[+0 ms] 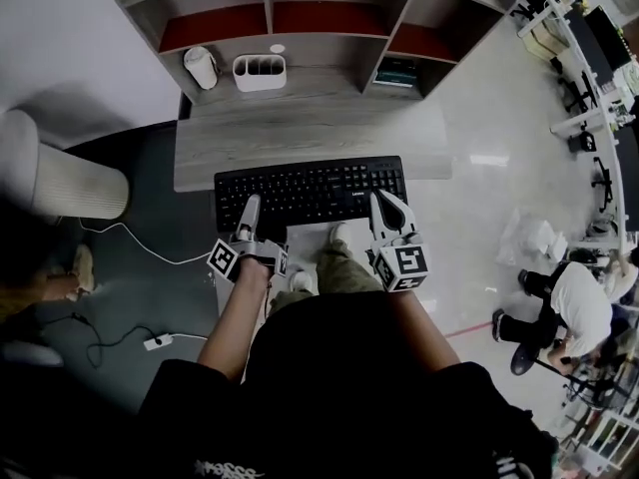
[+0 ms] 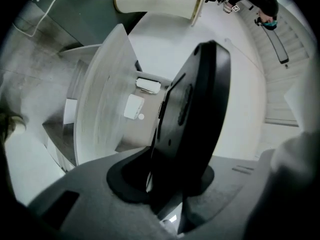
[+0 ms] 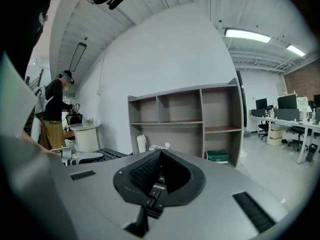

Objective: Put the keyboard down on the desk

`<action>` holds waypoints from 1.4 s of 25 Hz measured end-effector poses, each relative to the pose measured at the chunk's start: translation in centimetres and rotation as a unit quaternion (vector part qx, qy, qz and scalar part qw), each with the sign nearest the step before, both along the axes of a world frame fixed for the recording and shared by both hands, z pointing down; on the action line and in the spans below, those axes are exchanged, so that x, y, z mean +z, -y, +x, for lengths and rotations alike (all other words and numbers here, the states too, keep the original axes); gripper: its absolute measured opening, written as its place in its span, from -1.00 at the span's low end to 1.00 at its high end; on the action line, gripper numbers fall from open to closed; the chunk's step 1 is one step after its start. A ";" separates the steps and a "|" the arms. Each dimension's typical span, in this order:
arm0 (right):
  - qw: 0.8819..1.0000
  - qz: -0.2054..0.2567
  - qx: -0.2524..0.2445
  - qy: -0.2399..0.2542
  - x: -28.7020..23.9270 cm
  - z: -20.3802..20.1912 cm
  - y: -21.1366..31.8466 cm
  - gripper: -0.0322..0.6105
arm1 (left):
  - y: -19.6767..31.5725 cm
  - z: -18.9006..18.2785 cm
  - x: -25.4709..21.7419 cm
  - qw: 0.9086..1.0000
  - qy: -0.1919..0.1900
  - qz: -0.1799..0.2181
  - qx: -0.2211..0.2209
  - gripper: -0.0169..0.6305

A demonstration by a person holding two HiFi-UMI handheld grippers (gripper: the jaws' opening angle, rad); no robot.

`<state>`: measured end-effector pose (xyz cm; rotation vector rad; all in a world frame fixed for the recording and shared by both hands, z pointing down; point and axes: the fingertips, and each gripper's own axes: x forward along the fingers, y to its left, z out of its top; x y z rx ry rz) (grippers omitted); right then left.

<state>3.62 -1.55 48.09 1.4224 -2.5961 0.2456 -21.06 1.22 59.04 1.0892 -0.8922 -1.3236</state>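
- Gripping entry: black full-size keyboard marked "lenovo" (image 1: 310, 192), held by its near long edge, with one gripper toward each end.
- Position: the far half of the keyboard lies over the front edge of the pale grey wood-grain counter (image 1: 300, 138). The near half juts out past that edge toward the person. Whether it touches the counter cannot be told.
- Left gripper (image 1: 248, 216): grey body with a marker cube. Its fingers (image 2: 100, 204) are closed on the left part of the keyboard, whose edge is clamped between the dark pads.
- Right gripper (image 1: 386, 213): same make. Its fingers (image 3: 240, 194) are closed on the right part of the keyboard, near the brand mark, and key rows show between the pads.
- Open grey shelf unit with red-brown boards (image 1: 319, 13), standing along the back of the counter.
- White cup-like cylinder (image 1: 201, 66), tilted, under the left bay of the shelf.
- White compartmented organiser (image 1: 260, 71), just beside the cylinder, under the middle bay.
- Green box (image 1: 397, 71), in the lower right bay.
- Large white ribbed cylinder (image 1: 60, 178), left of the counter.
- White power strip with a white cable (image 1: 158, 342), on the dark floor at the person's left.
- Second person in a white top (image 1: 574, 307), low down at the far right, well apart from the counter.
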 end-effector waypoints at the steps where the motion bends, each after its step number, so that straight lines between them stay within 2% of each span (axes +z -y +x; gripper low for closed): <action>1: 1.000 0.002 -0.005 0.005 -0.2 0.1 1.1 -0.86 | 0.9 0.2 -0.1 1.000 0.008 0.000 -0.001 -0.63; 6: 0.999 0.009 -0.026 0.021 -0.6 1.2 6.1 -0.86 | 5.6 1.9 -0.1 0.999 0.038 -0.009 0.004 -0.63; 15: 1.000 -0.011 -0.007 0.011 1.1 5.7 13.0 -0.86 | 12.1 5.6 0.7 1.000 0.001 -0.012 -0.011 -0.63; 23: 0.999 -0.020 -0.016 0.019 2.3 8.2 17.7 -0.86 | 15.8 9.1 1.9 0.999 0.019 -0.027 -0.003 -0.63; 30: 0.999 -0.040 -0.001 0.014 3.5 7.5 19.4 -0.86 | 17.1 8.9 4.2 0.999 0.006 -0.048 -0.004 -0.63; 35: 0.998 -0.062 0.014 0.007 5.3 6.3 20.2 -0.86 | 19.0 7.2 6.5 0.998 0.016 -0.064 0.004 -0.63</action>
